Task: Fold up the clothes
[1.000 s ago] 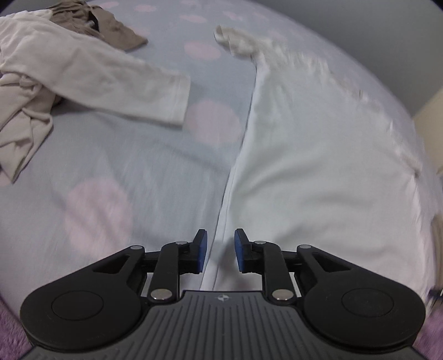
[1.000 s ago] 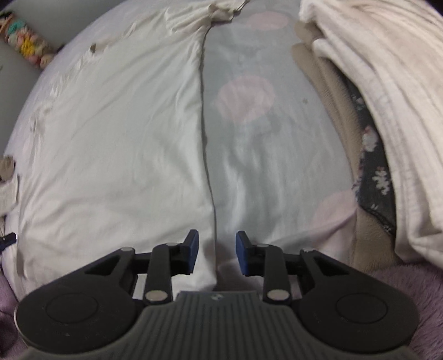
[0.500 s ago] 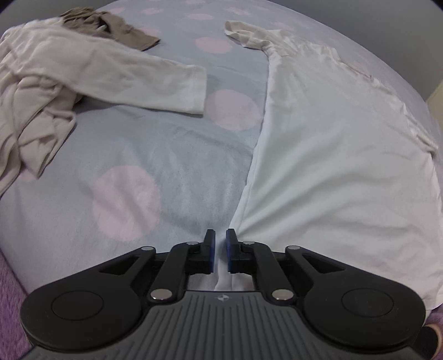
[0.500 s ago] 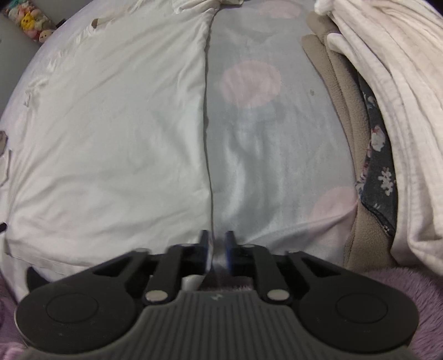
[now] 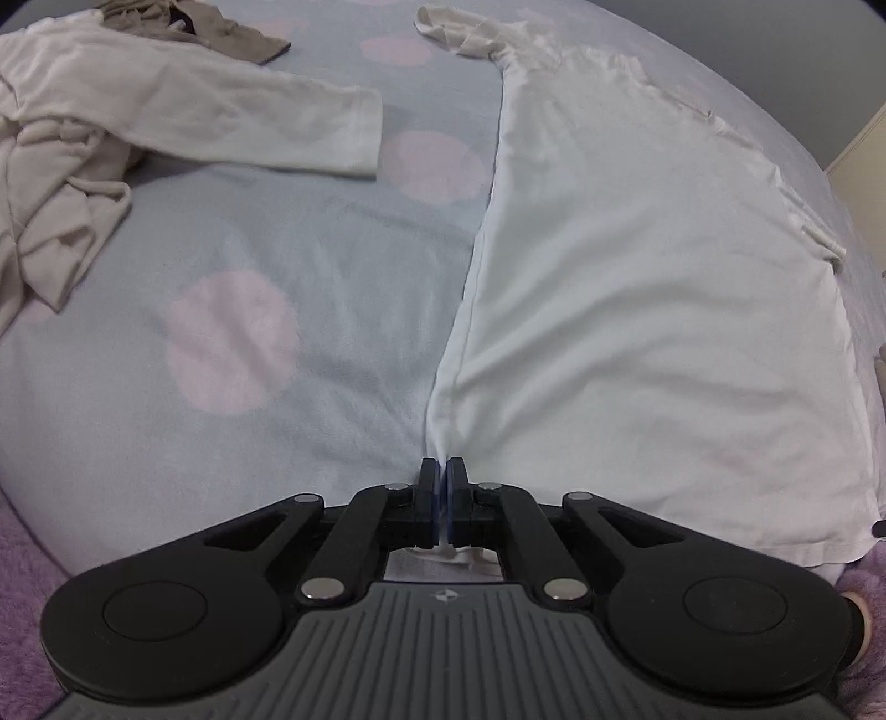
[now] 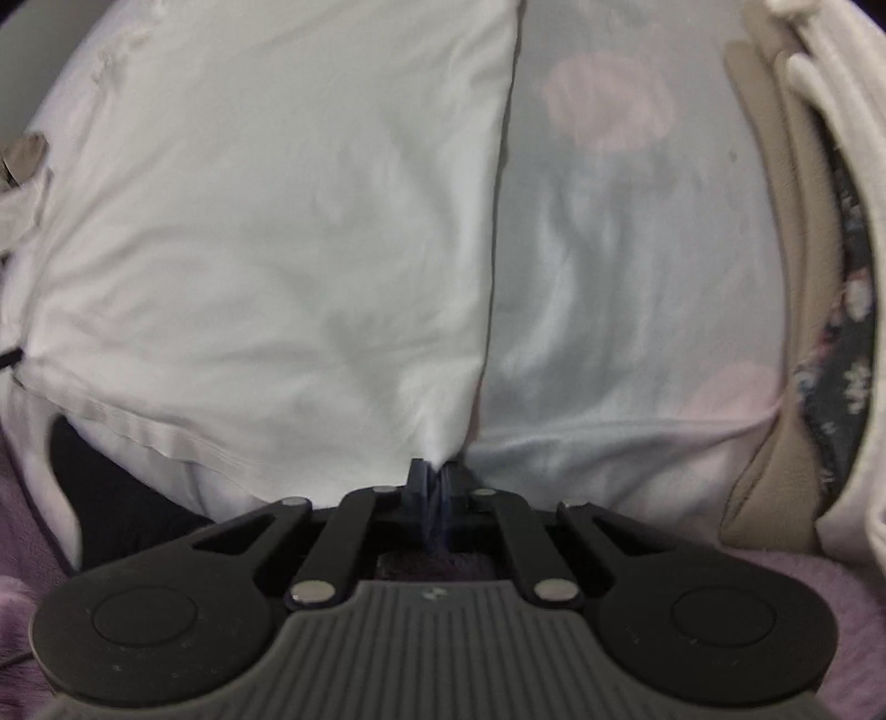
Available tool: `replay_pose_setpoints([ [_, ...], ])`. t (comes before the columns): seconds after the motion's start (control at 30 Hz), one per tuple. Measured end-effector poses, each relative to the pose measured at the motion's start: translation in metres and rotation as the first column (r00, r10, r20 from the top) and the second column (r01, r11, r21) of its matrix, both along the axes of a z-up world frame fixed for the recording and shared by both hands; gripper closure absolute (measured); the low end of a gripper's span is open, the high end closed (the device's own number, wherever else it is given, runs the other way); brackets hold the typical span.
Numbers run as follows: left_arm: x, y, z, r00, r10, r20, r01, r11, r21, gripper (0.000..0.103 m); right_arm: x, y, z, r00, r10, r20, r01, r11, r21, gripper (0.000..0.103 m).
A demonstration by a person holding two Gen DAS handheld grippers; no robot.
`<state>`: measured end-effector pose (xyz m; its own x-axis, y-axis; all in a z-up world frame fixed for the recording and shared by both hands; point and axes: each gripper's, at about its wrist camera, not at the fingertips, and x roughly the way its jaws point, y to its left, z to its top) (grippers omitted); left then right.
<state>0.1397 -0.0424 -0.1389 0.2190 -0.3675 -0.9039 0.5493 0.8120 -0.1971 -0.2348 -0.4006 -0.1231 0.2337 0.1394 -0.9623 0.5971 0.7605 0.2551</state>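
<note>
A white garment [image 5: 637, 266] lies spread flat on the pale blue bed sheet with pink dots [image 5: 310, 310]. My left gripper [image 5: 443, 479] is shut on the near left corner of its hem, and the cloth puckers into the pads. In the right wrist view the same white garment [image 6: 266, 232] fills the left half. There my right gripper [image 6: 434, 479] is shut on its near right corner, with the fabric drawn into a tight pinch and the hem lifted a little off the bed.
A cream long-sleeved top [image 5: 183, 111] and a brown garment [image 5: 221, 33] lie at the far left of the bed. A stack of beige, dark floral and white ribbed clothes [image 6: 819, 266] lines the right side. A purple fleece blanket [image 6: 830, 581] covers the near edge.
Both grippers went from open to shut, each closing on a near corner of the white garment's hem. The right corner has since lifted slightly.
</note>
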Motion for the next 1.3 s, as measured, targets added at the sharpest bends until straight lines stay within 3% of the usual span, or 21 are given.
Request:
replay_pose_setpoints([
  [0.17,0.006,0.005,0.012,0.999,-0.045,-0.025,0.046,0.998,0.042,0.103,-0.007,-0.001,0.026,0.999,0.012,0.039,-0.012,1.0,-0.003,0.1],
  [0.33,0.0,-0.002,-0.015,0.997,-0.078,-0.021,0.08,0.987,0.141,0.103,0.003,0.009,-0.002,0.998,0.057,-0.037,-0.058,0.998,-0.026,0.1],
  [0.57,0.001,-0.004,-0.018,0.996,-0.083,-0.032,0.086,0.987,0.137,0.1,0.012,0.012,-0.009,0.993,0.09,-0.071,-0.092,0.995,-0.036,0.097],
  [0.67,0.002,0.0,-0.008,0.995,-0.086,-0.041,0.089,0.992,0.093,0.078,0.01,0.008,0.003,0.997,0.072,-0.032,-0.073,0.997,-0.036,0.087],
  [0.73,0.003,0.0,0.001,0.996,-0.083,-0.033,0.085,0.994,0.067,0.07,0.01,0.002,0.017,0.998,0.059,0.011,-0.058,0.996,-0.067,0.07],
  [0.8,0.006,-0.002,0.01,0.997,-0.071,-0.016,0.072,0.997,0.04,0.063,0.01,-0.008,0.03,0.998,0.04,0.052,-0.035,0.995,-0.098,0.069],
  [0.97,0.027,-0.027,0.024,0.998,-0.055,0.037,0.055,0.998,-0.004,0.063,0.023,-0.046,0.057,0.989,0.008,0.145,0.027,0.971,-0.239,0.069],
  [1.3,0.089,-0.116,0.031,0.984,-0.079,0.157,0.081,0.997,-0.01,0.063,0.095,-0.142,0.063,0.965,-0.018,0.262,0.133,0.894,-0.427,0.069],
])
